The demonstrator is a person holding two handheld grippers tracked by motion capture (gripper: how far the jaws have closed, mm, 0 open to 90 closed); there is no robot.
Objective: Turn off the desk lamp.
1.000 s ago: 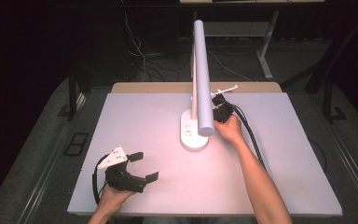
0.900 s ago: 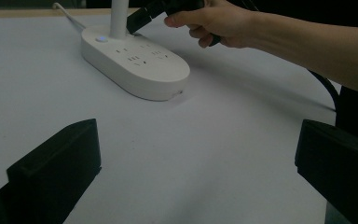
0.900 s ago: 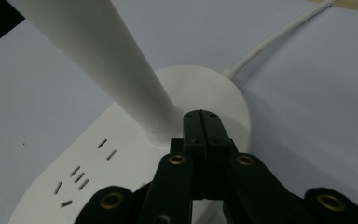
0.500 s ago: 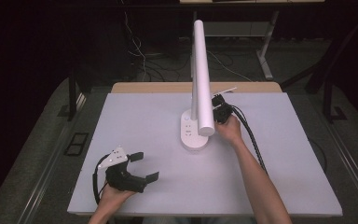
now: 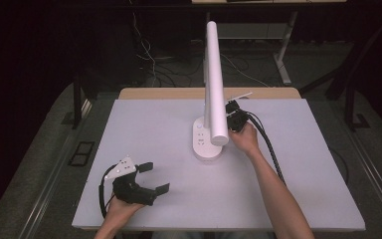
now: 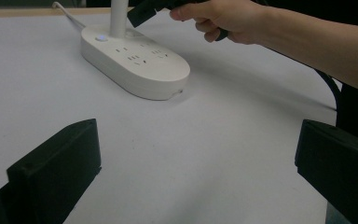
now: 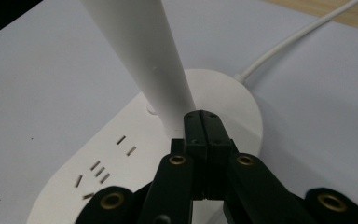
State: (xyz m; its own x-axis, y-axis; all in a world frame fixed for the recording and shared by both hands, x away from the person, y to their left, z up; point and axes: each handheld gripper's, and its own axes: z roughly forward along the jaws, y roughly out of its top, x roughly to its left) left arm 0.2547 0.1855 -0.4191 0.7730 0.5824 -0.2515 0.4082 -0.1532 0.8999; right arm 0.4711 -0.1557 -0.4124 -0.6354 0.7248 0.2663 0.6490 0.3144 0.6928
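Observation:
A white desk lamp stands mid-table. Its oval base point(image 5: 206, 147) carries several sockets, and a long white tube point(image 5: 213, 74) rises from it and leans toward me. My right gripper point(image 5: 229, 110) is just right of the lamp. In the right gripper view its jaws are pressed together with nothing between them, and the right gripper point(image 7: 201, 117) has its tips at the foot of the lamp stem point(image 7: 144, 56); I cannot tell whether they touch it. My left gripper point(image 5: 155, 178) rests open at the front left. The left gripper point(image 6: 196, 177) points at the lamp base point(image 6: 135, 65).
A white cable point(image 5: 238, 95) runs from the base toward the table's wooden back edge point(image 5: 169, 93). A small light glows on the base point(image 6: 101, 37). The white tabletop point(image 5: 303, 164) spreads wide on both sides of the lamp. Dark floor and cables surround the table.

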